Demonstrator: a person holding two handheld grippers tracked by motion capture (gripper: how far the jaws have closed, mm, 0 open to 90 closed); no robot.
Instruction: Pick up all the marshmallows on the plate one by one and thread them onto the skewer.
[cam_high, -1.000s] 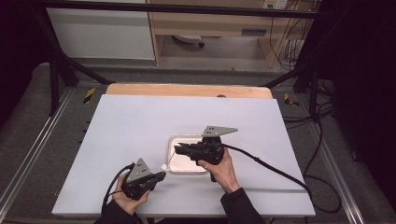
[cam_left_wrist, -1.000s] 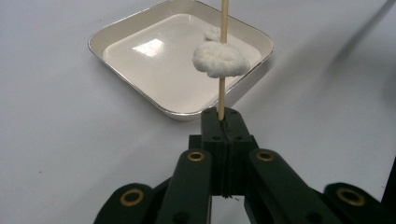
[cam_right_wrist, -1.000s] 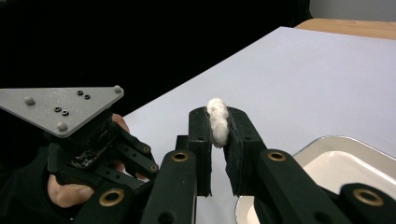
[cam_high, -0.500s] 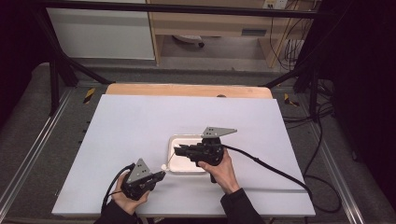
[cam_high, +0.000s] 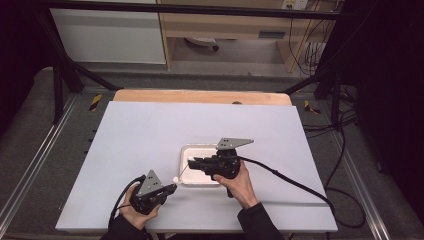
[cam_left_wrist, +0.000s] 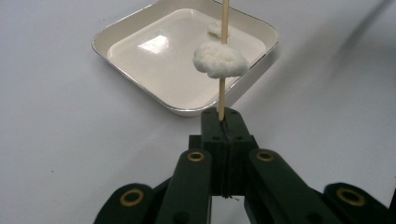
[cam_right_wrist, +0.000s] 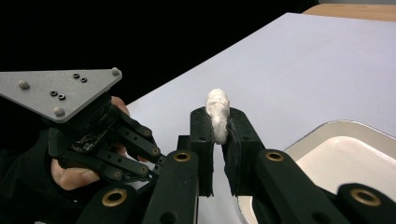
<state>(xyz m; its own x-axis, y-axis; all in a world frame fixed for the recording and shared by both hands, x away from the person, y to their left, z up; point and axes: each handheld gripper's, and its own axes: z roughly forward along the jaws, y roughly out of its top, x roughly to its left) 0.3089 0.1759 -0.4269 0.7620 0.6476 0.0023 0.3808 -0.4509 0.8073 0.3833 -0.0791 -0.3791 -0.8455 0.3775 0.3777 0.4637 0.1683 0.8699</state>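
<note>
Left gripper view: thin wooden skewer (cam_left_wrist: 222, 93) pierces a fluffy white lump (cam_left_wrist: 220, 60).

The left gripper (cam_high: 170, 189) has edged slightly toward the lower left of the high view. Otherwise I can make out no change.

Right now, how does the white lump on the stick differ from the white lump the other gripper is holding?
The lump on the stick is pierced through by the wooden stick, while the pinched lump is squeezed straight between the right gripper jaws. The lump on the stick looks rounded and wide; the pinched lump looks pressed narrow and tall. The left gripper grips only the stick, not its lump. Both are white, soft-looking pieces held above the table beside the tray.
</note>
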